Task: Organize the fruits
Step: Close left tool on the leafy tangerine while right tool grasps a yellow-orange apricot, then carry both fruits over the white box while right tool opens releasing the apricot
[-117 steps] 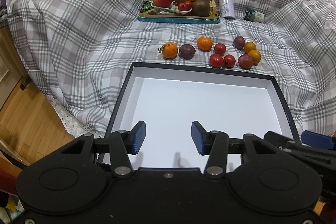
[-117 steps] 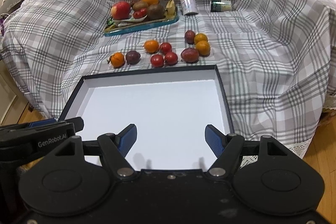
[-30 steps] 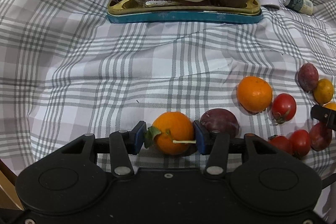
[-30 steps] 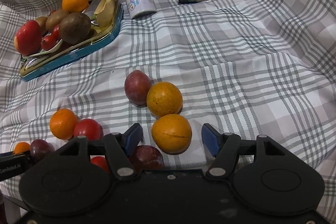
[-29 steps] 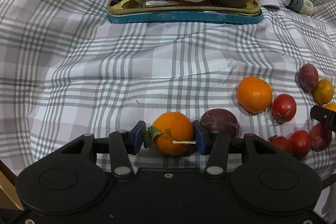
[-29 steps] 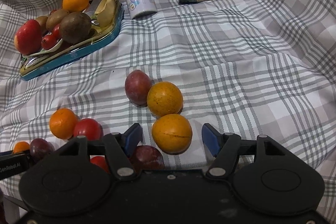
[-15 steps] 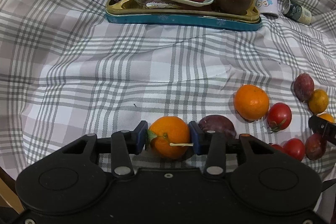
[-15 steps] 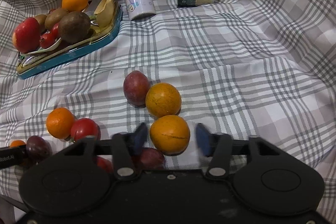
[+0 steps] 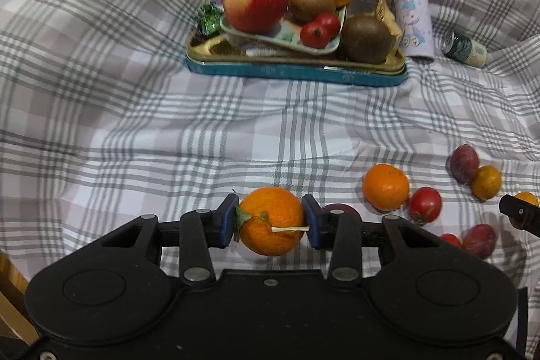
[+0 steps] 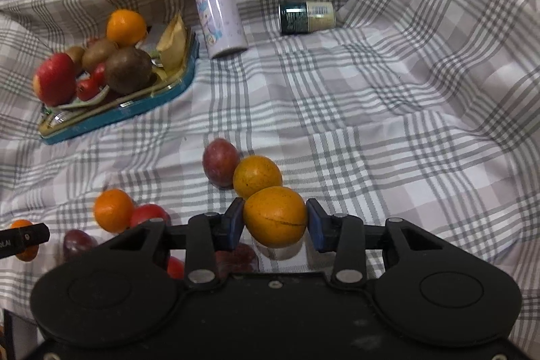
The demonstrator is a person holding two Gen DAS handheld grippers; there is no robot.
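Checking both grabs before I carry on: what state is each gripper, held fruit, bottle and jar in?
left gripper: shut on the leafy orange
right gripper: shut on the yellow-orange fruit
purple bottle: upright, leaning slightly, cap on
dark-lidded jar: lying on its side, lid on

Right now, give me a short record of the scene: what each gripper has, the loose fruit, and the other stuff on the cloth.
left gripper: shut on leafy orange
right gripper: shut on yellow-orange fruit
loose fruit: second yellow-orange fruit touching a purple plum; an orange beside a tomato
tray: apple, kiwis, tomatoes, orange
also on the checked cloth: lilac bottle, small jar lying on its side
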